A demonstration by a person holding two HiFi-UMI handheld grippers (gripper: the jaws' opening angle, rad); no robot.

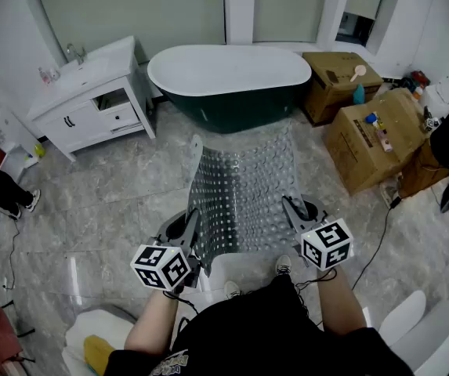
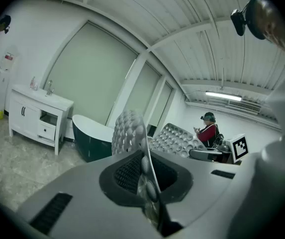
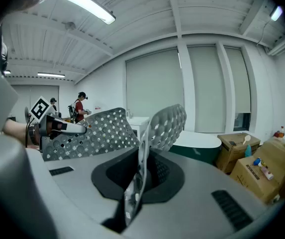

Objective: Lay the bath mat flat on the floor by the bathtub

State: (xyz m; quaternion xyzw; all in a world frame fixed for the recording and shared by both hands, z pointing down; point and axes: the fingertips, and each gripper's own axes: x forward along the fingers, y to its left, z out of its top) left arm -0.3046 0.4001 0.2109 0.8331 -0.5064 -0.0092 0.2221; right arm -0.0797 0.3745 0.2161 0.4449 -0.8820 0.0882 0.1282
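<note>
Pinching bath mat (image 1: 244,180) edge: left gripper (image 1: 192,224); right gripper (image 1: 291,210)

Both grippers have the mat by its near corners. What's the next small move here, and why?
Probably lower both grippers together toward the floor, keeping them spread apart. The left gripper and the right gripper are each shut on a near corner of the bath mat. The mat stretches toward the bathtub, but its near edge is held up off the floor, so it is not yet flat.
</note>
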